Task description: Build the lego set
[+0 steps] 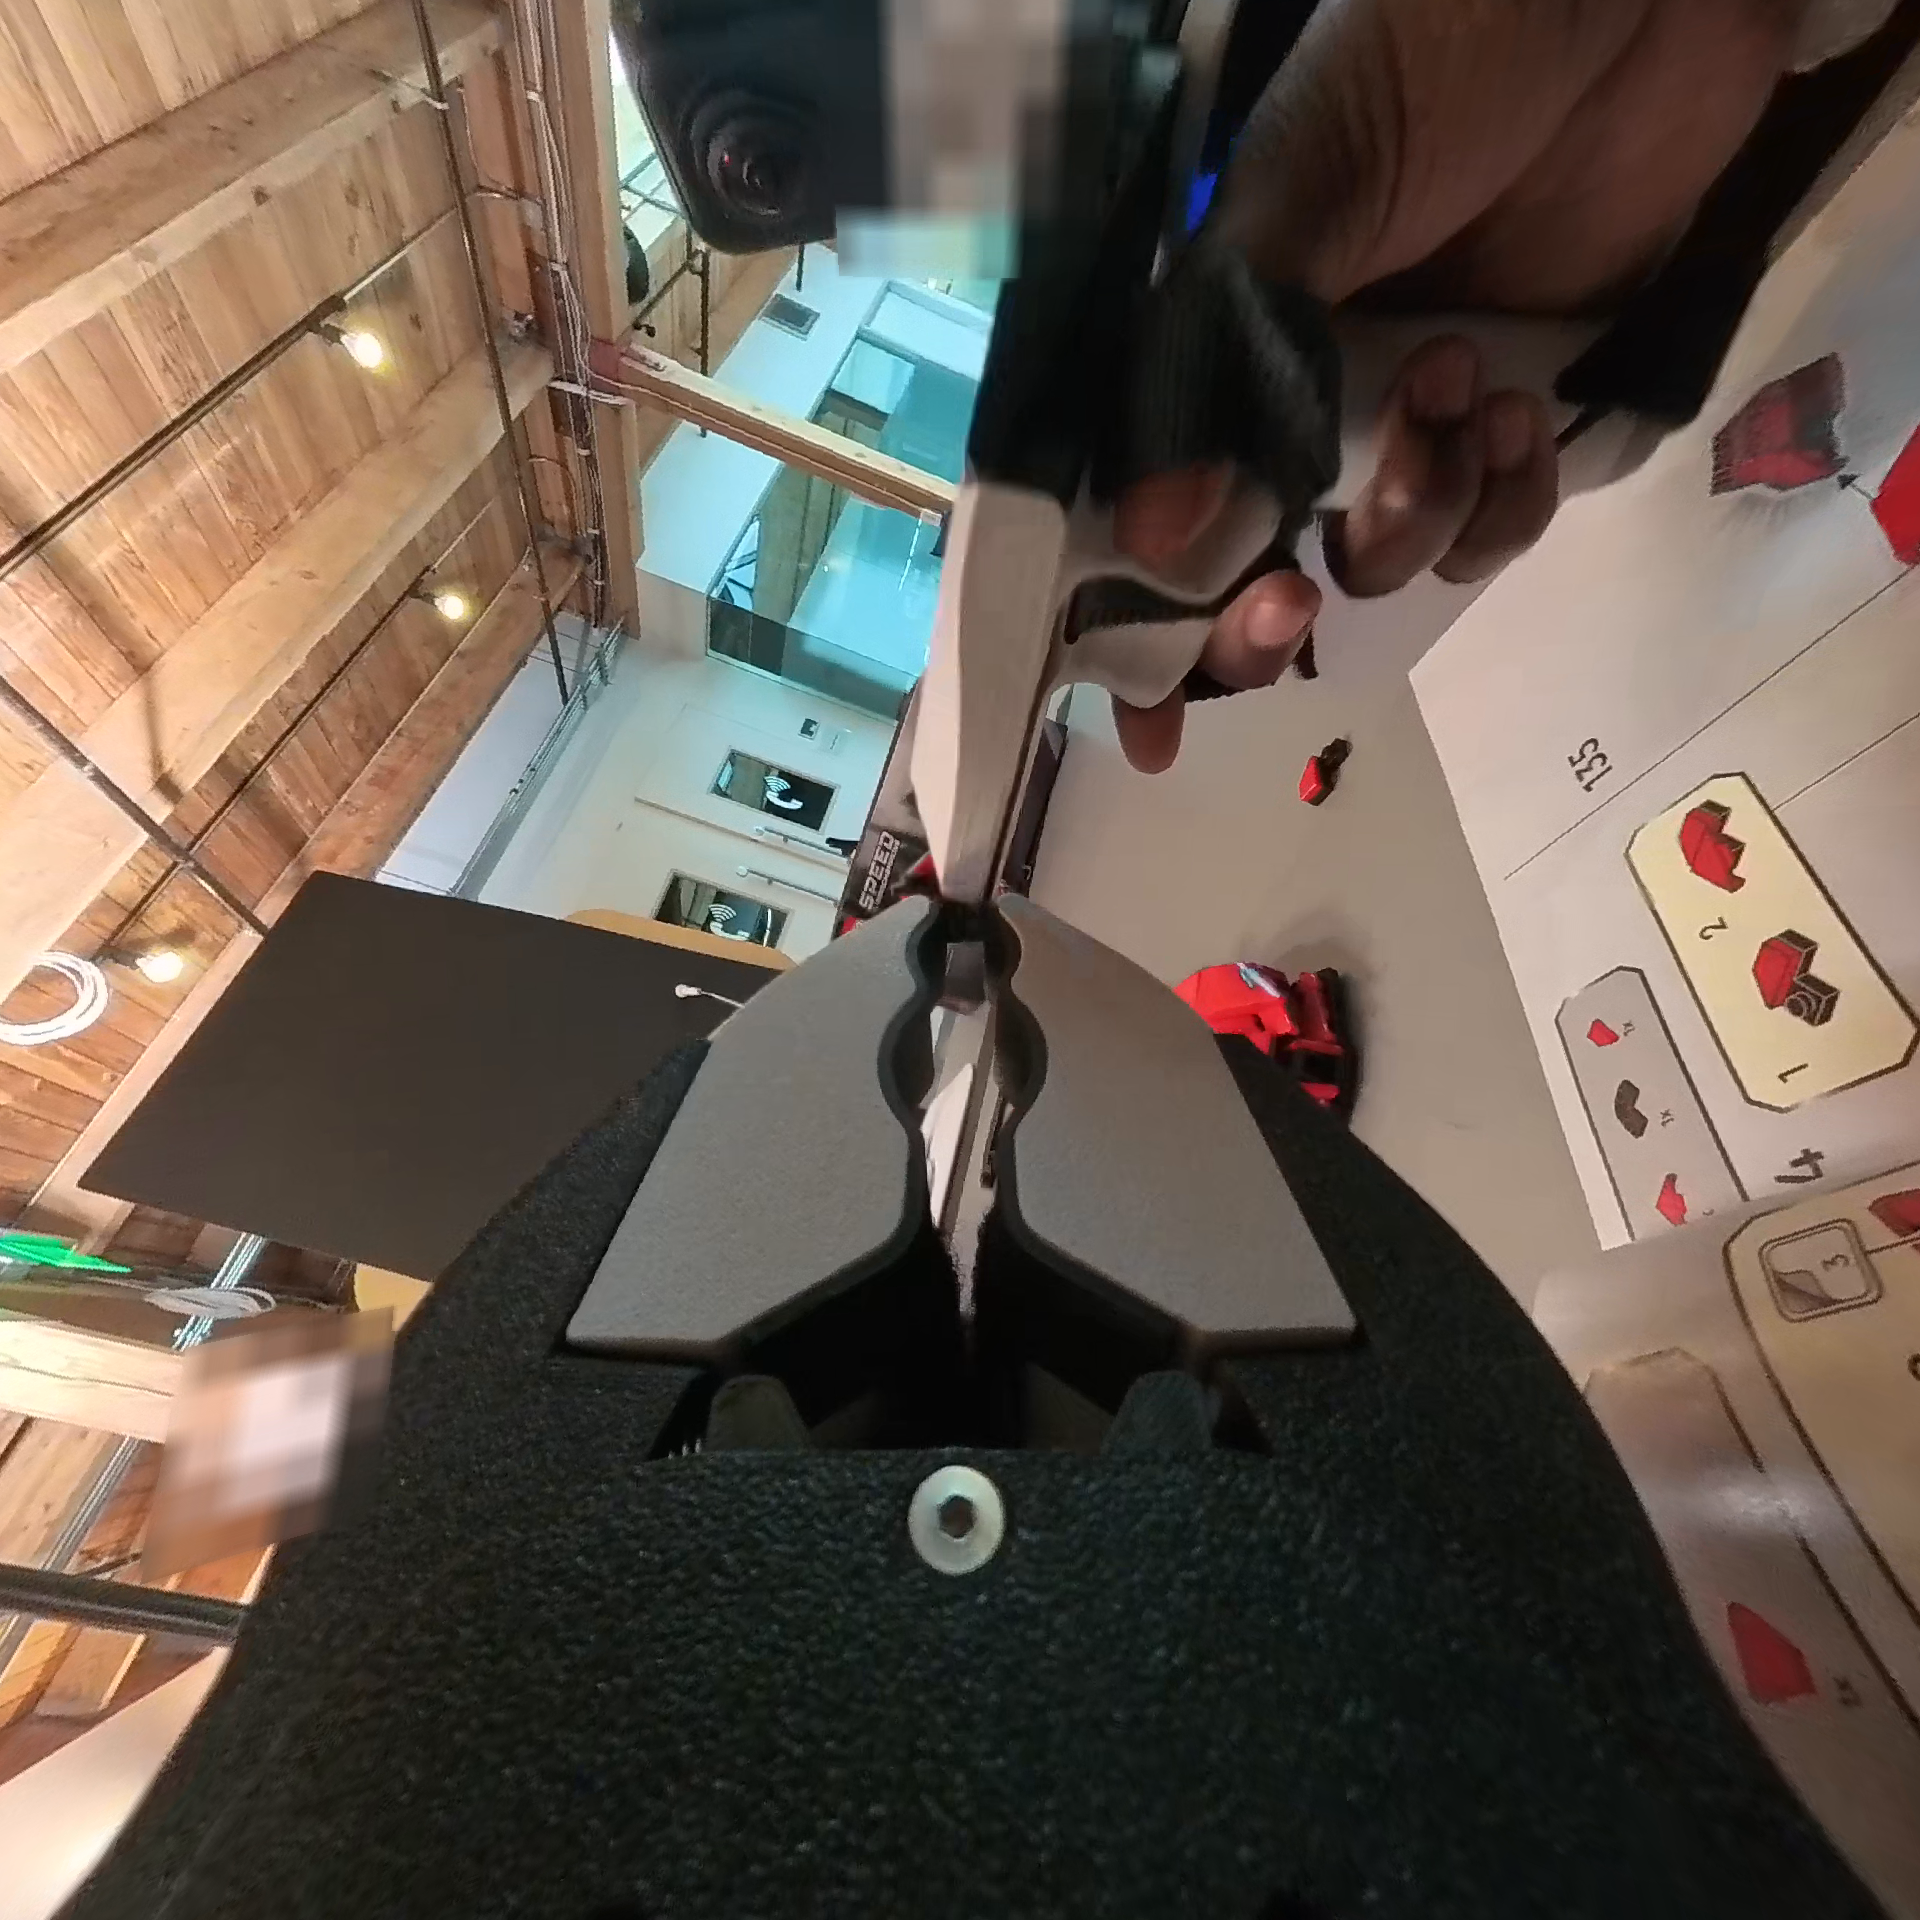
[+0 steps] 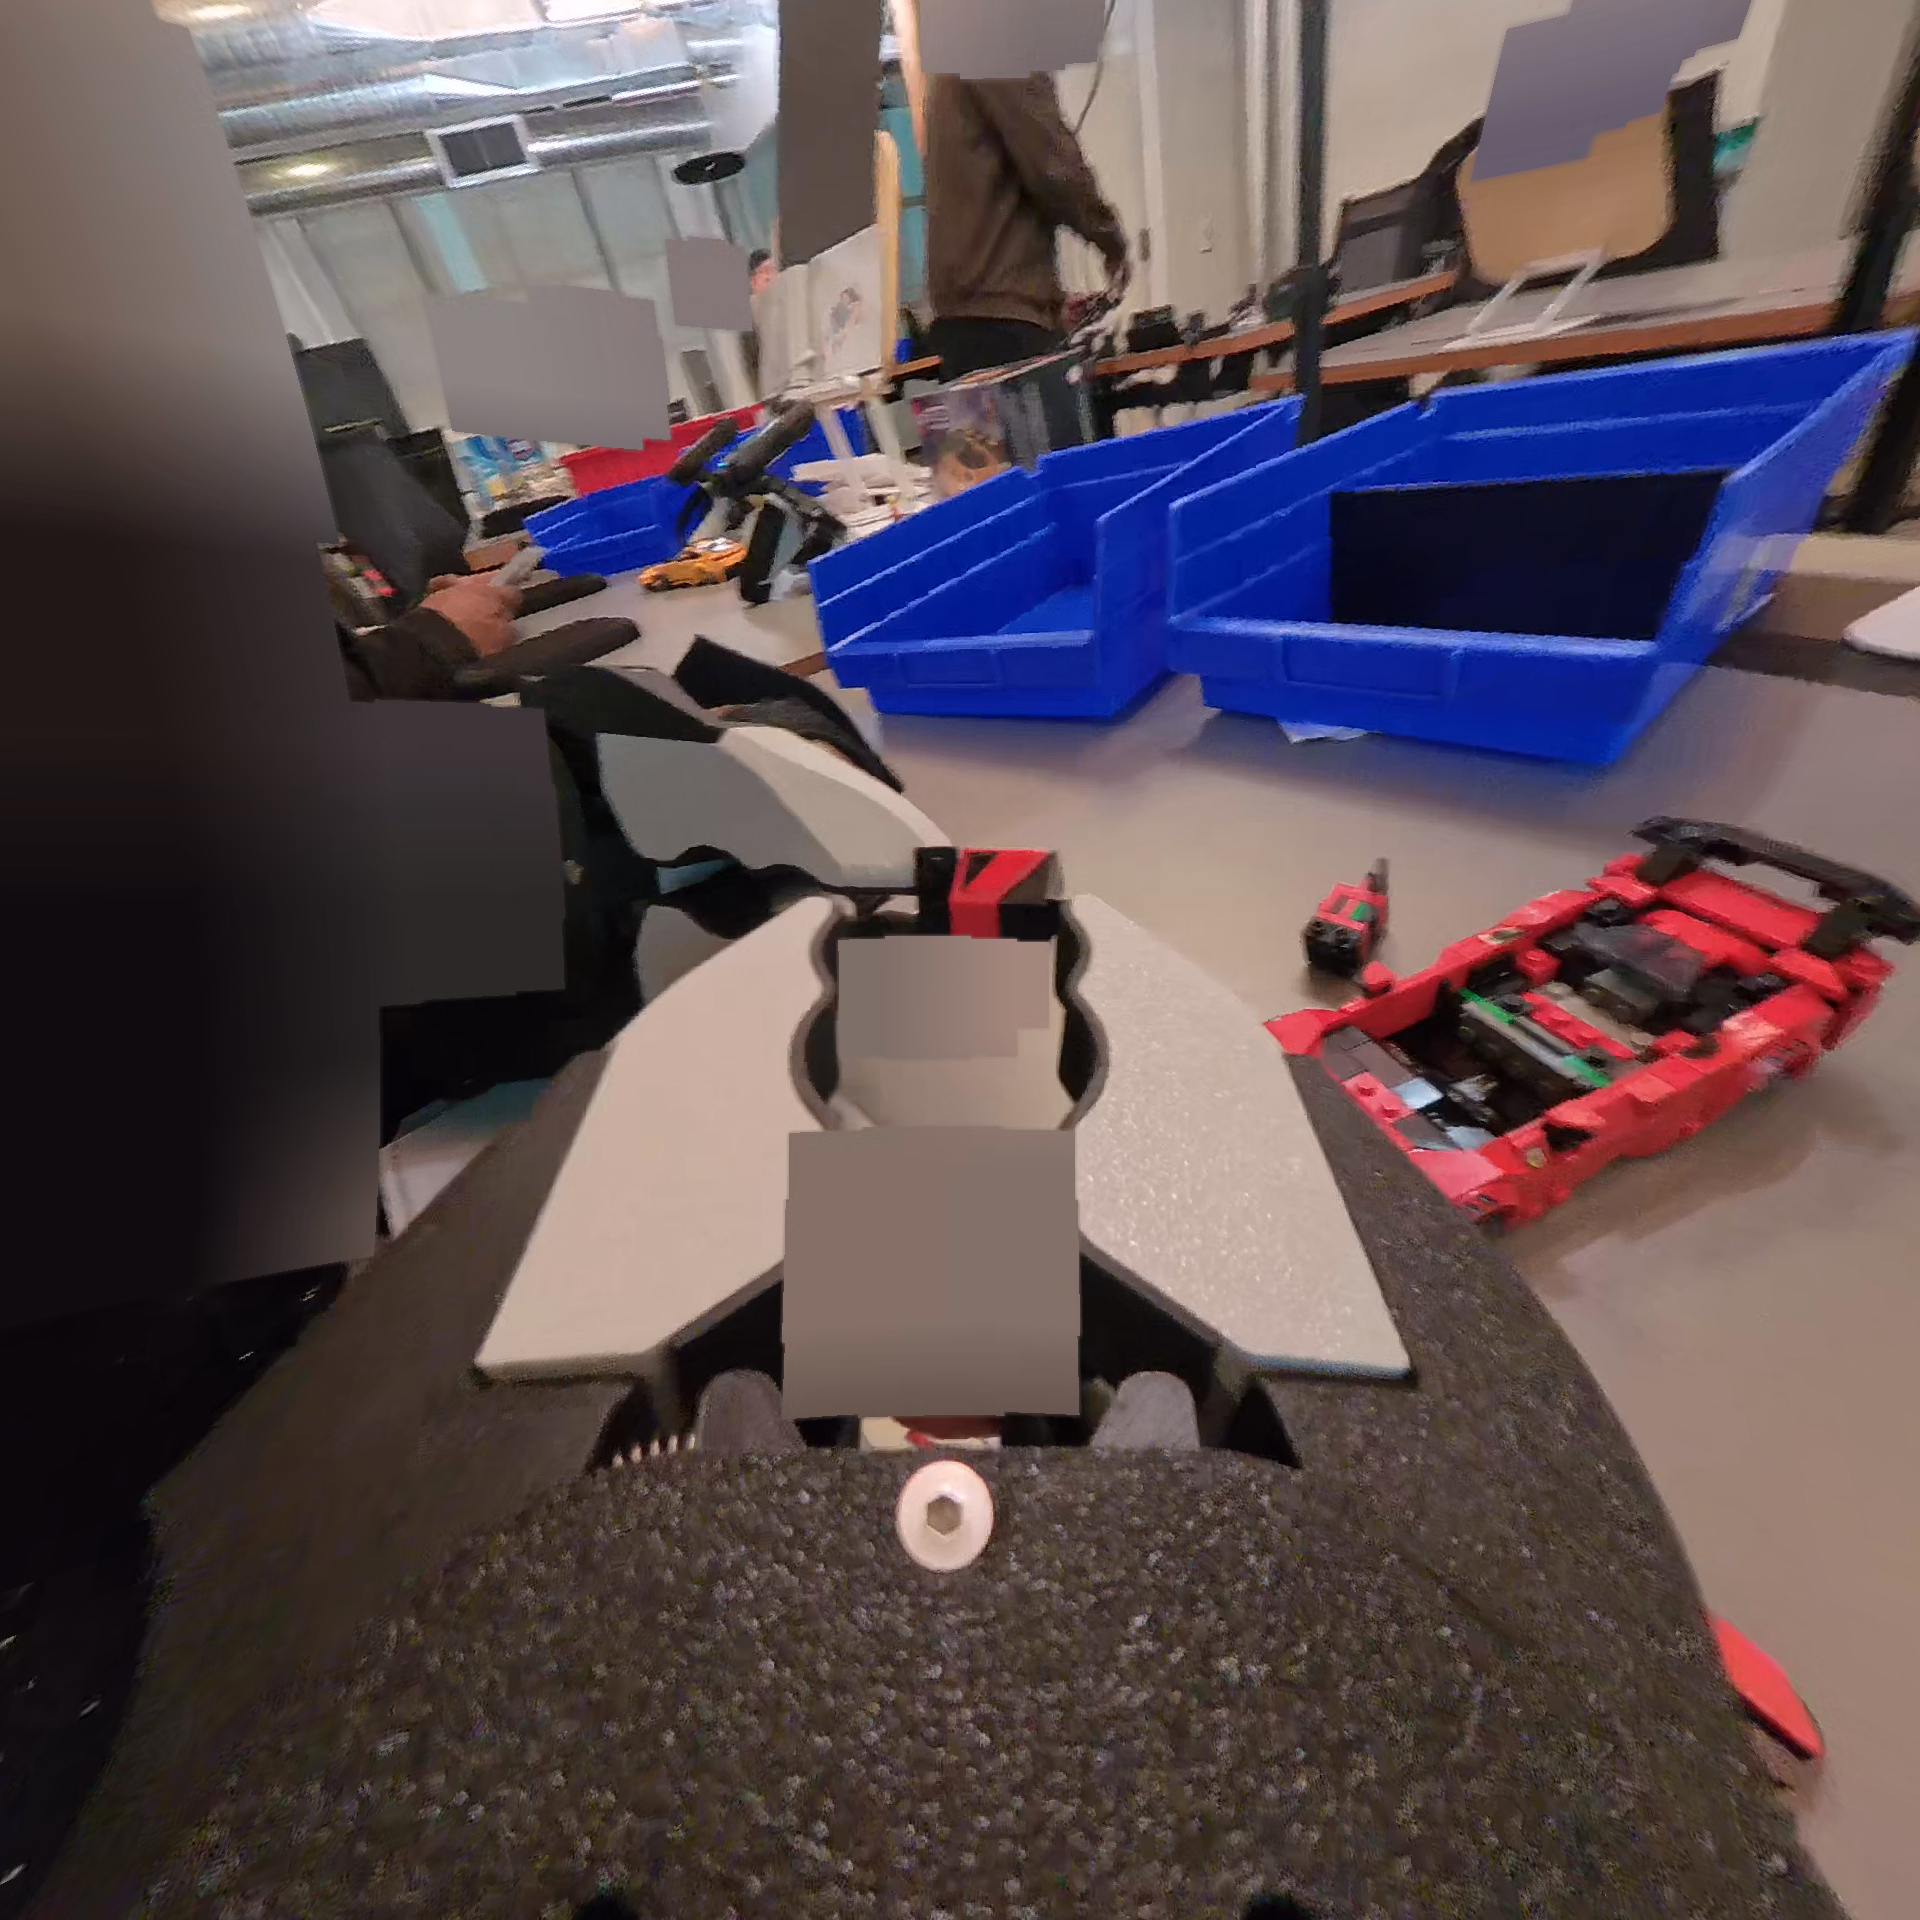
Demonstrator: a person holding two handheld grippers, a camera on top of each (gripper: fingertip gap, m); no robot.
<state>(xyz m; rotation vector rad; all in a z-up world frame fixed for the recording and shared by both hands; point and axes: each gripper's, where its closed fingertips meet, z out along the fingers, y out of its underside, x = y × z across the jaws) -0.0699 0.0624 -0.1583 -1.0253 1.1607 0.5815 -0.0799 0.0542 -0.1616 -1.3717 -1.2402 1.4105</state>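
Both grippers meet in mid-air over the grey table (image 2: 1195,831). The right gripper (image 2: 961,914) has its jaws clamped on a small red-and-black brick sub-assembly (image 2: 992,890) at the very tips. The left gripper (image 1: 961,925) has its jaws nearly together, seemingly nipping the same piece edge-on. This looks like a small piece being joined or handed over. The half-built red Lego car (image 2: 1600,1023) lies on the table to the right, a little red-and-black brick cluster (image 2: 1345,914) just beside it. Next, one gripper likely carries the piece to the car.
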